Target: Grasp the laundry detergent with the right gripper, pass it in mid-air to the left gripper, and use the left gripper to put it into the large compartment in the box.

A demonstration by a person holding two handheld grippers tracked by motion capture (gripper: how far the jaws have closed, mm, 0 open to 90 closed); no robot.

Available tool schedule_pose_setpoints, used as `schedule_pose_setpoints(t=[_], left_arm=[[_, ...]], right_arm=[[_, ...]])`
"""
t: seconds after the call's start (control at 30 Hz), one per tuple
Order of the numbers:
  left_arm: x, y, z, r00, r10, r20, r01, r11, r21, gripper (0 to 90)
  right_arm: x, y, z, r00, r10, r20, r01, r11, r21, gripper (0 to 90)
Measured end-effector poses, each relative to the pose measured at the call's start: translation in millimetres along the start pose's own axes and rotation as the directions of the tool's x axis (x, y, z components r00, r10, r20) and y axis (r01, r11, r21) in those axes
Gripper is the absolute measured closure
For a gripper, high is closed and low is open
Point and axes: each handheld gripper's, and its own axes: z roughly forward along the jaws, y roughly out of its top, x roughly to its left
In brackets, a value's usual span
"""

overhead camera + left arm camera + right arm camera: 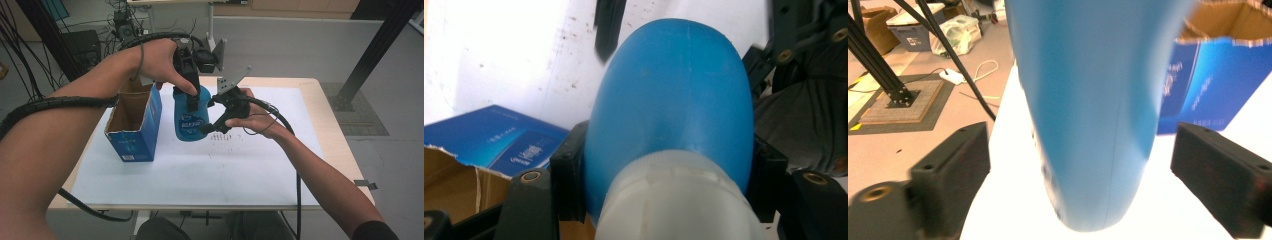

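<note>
The left gripper (192, 102) clamps the blue bottle (191, 120) near its white neck (the pads press on both sides in the left gripper view) and holds it upright above the white surface (200, 170), just beside the open blue carton (134, 125). The right gripper (214, 129) stands released, its jaws spread either side of the bottle's body without touching.

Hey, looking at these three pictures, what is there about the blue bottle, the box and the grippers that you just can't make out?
- Label of the blue bottle: high view, print too small to read.
- Bottle's base: left gripper view, hidden behind its own body.
- Bottle's top: right gripper view, cut off by the upper edge; surface blurred.
- Inside of the blue box: high view, bottom hidden by its walls.
- Left gripper: high view, jaw contact hidden by the hand.
</note>
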Motion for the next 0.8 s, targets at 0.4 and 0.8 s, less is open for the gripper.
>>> schedule_pose_setpoints(t=[0.4,0.8], left_arm=[[21.2,-13.0,-29.7,0.9797,-0.199,-0.029,0.198,0.9796,-0.036,36.8],[46.9,-40.4,-73.1,0.8993,-0.432,-0.066,0.428,0.9009,-0.073,36.8]], right_arm=[[1.3,-7.3,-33.0,0.9971,0.040,0.065,-0.051,0.984,0.173,6.5],[-1.7,-11.6,-68.4,0.9855,0.070,0.155,-0.109,0.958,0.266,6.4]])
